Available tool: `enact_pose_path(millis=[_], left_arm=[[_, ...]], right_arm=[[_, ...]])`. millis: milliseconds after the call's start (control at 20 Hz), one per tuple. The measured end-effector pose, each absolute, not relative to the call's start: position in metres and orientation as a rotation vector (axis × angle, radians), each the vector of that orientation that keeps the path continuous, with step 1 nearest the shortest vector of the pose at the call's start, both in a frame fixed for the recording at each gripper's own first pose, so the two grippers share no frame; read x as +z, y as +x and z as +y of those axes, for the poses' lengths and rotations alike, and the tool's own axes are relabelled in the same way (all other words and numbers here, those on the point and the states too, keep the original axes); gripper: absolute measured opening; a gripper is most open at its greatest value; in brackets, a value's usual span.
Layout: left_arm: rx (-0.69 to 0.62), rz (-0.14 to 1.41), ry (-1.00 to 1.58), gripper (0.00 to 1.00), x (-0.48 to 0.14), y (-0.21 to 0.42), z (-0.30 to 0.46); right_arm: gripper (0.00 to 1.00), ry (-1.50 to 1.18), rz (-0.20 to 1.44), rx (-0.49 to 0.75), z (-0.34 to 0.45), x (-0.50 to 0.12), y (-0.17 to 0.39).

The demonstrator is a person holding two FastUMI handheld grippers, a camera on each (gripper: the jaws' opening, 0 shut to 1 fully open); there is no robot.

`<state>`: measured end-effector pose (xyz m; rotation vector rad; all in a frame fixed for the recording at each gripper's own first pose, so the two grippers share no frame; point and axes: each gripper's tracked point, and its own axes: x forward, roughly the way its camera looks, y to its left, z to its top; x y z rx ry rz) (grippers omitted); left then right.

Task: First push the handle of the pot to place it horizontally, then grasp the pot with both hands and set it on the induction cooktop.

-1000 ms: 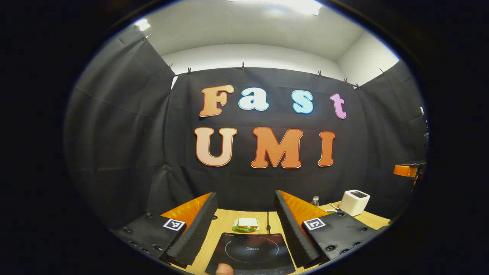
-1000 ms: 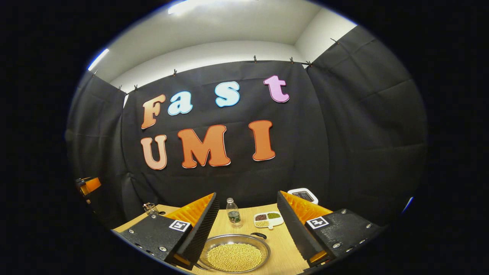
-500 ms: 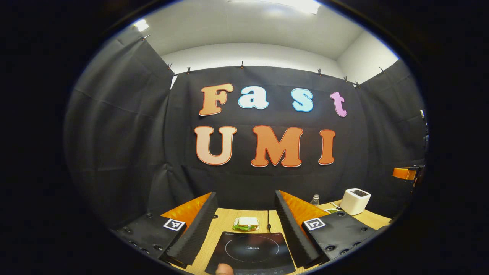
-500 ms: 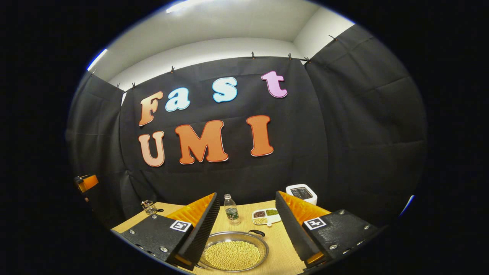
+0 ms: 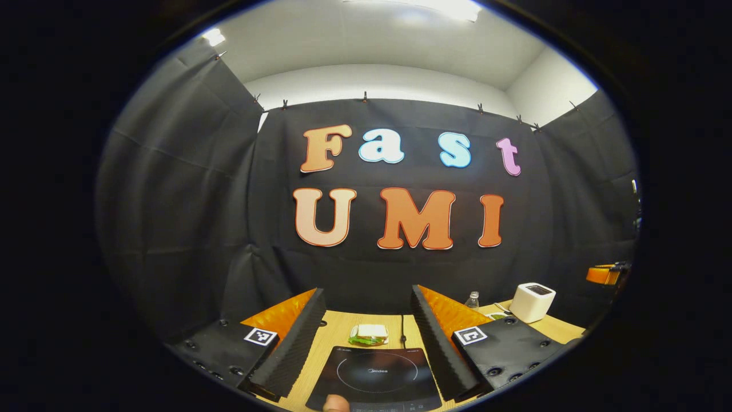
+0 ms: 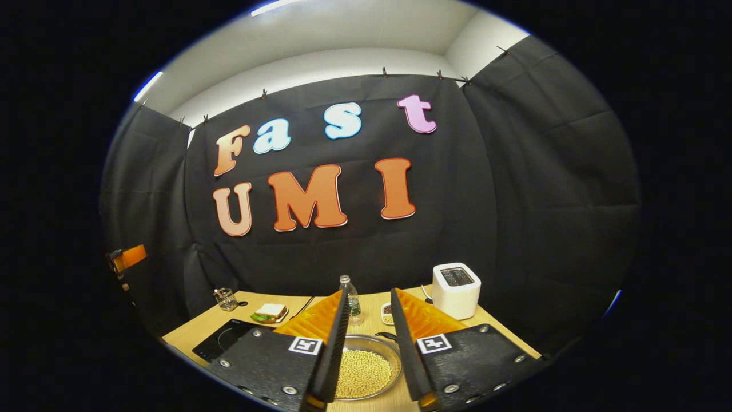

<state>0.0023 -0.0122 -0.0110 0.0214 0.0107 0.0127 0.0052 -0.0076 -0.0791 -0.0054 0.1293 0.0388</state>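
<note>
The wooden table point(image 6: 492, 326) was seen carrying the induction cooktop point(image 5: 374, 377), framed below the widely parted left gripper point(image 5: 366, 335). The pot point(image 6: 366, 372), filled with pale beans, lay just ahead of the narrowed, empty right gripper point(image 6: 366, 343), its dark handle point(image 6: 386, 336) at the far rim.

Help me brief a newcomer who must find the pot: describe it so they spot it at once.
On the wooden table, nearer than the white toaster and the water bottle, sits the pot. It is a shallow round metal pan, the one vessel filled with pale yellow beans, with a dark handle at its far rim.
</note>
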Motion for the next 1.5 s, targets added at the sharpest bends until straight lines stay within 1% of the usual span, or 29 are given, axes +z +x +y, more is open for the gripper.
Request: enact_pose_path(millis=[50,100,150,200,250,300,450,550,900,1050,1500], left_arm=[[0.013,0.012,0.023,0.97,-0.011,0.002,-0.012],[0.014,0.013,0.025,0.97,-0.012,0.002,-0.013],[0.013,0.015,0.029,0.97,-0.013,0.002,-0.013],[0.013,0.016,0.032,0.97,-0.015,0.001,-0.015],[0.011,0.015,0.033,0.98,-0.014,0.001,-0.015],[0.010,0.016,0.034,0.97,-0.015,0.000,-0.016],[0.008,0.021,0.033,0.97,-0.019,0.000,-0.017],[0.011,0.022,0.033,0.98,-0.020,0.000,-0.015],[0.010,0.049,0.030,0.97,-0.036,0.002,-0.016],[0.016,0.056,0.031,0.97,-0.039,0.001,-0.014],[0.021,0.085,0.022,0.97,-0.056,-0.001,-0.007]], right_arm=[[0.34,-0.010,0.143,0.043,-0.007,-0.087,0.004],[0.28,-0.015,0.158,0.049,-0.006,-0.095,0.003],[0.17,-0.019,0.174,0.053,-0.005,-0.105,0.002],[0.12,-0.017,0.192,0.058,-0.005,-0.114,0.000],[0.03,-0.012,0.211,0.069,-0.003,-0.124,-0.003],[0.00,-0.011,0.232,0.084,0.002,-0.133,-0.006],[0.00,-0.026,0.292,0.120,0.012,-0.165,-0.017],[0.00,-0.020,0.342,0.164,0.027,-0.187,-0.028],[0.00,-0.063,0.511,0.302,0.070,-0.264,-0.069],[0.00,-0.077,0.572,0.330,0.079,-0.294,-0.080],[0.00,-0.085,0.721,0.388,0.103,-0.357,-0.095]])
